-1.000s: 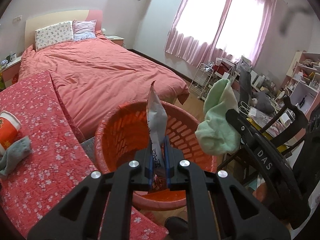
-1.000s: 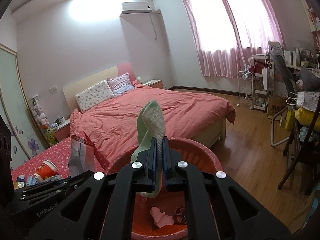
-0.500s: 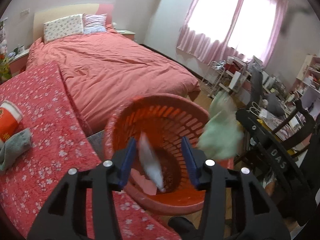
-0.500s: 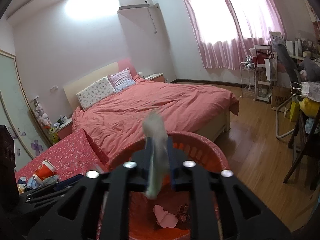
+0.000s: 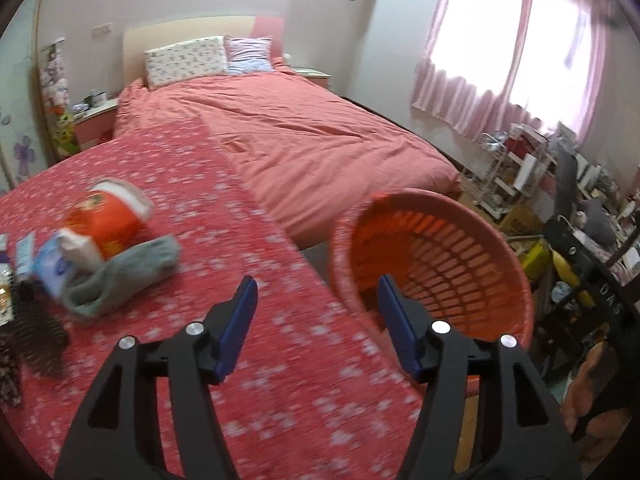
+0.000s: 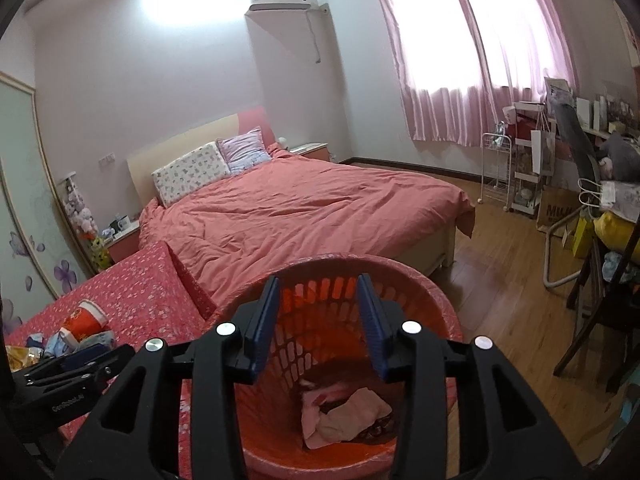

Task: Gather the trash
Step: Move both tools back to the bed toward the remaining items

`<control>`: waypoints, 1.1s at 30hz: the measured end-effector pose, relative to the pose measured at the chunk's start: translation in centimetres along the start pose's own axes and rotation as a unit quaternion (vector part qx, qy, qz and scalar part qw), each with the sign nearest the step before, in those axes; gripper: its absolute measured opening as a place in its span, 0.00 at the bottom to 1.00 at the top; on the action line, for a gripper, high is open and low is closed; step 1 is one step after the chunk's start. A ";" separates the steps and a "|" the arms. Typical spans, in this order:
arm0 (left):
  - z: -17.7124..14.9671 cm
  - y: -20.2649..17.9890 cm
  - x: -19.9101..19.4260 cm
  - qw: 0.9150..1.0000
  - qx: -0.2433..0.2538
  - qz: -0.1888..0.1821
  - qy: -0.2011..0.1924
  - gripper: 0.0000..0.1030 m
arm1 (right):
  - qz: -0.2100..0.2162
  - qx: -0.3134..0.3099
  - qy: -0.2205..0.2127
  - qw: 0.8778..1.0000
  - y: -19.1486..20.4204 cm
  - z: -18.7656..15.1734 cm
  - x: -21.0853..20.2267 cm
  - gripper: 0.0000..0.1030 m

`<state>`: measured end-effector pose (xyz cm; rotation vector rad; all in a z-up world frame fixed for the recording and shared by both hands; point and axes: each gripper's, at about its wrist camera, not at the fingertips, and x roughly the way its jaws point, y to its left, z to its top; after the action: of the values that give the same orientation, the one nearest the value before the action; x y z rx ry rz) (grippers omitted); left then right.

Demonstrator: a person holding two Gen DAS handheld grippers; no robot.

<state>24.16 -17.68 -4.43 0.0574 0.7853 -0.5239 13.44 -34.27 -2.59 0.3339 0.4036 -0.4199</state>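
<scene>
both drops done: left gripper (image 5: 316, 300) and right gripper (image 6: 318, 304) fingers now spread empty, wrapper and cloth gone into basket (image 6: 440, 312); left swinging toward cup (image 5: 106, 220) pile.

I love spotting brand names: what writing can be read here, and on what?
"GenRobot.AI": side of the left claw, in the right wrist view.
"DAS": side of the right claw, in the left wrist view.
"MUJ", cut off: brown paper bag.
Red cup: print too blurred to read.
</scene>
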 end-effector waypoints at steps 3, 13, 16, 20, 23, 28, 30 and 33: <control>-0.4 1.7 -1.1 1.000 -0.009 0.018 -0.005 0.60 | 0.007 -0.011 0.002 1.000 1.1 0.0 -0.2 0.39; -1.7 7.7 -5.3 0.996 -0.049 0.070 -0.023 0.61 | 0.046 -0.060 0.015 0.997 5.9 -0.5 -1.1 0.39; -2.0 9.7 -6.9 0.994 -0.063 0.088 -0.030 0.62 | 0.063 -0.078 0.021 0.995 7.9 -0.9 -1.5 0.39; -2.8 12.8 -9.9 0.989 -0.086 0.112 -0.046 0.62 | 0.092 -0.096 0.036 0.990 10.9 -1.7 -2.1 0.39; -3.4 15.3 -12.1 0.984 -0.101 0.137 -0.056 0.64 | 0.118 -0.112 0.050 0.985 13.3 -2.6 -2.2 0.39; -4.2 19.4 -15.6 0.974 -0.131 0.172 -0.072 0.64 | 0.173 -0.135 0.092 0.971 18.0 -4.4 -2.0 0.39; -4.3 21.3 -17.1 0.969 -0.144 0.185 -0.081 0.64 | 0.194 -0.147 0.109 0.964 20.1 -5.4 -1.8 0.39; -4.5 23.6 -18.8 0.962 -0.163 0.200 -0.092 0.65 | 0.233 -0.170 0.141 0.947 23.7 -7.1 -1.5 0.39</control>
<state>21.28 12.04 1.92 -0.1339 0.6471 -0.0116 20.77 -10.59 -2.73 0.1435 0.6480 0.1675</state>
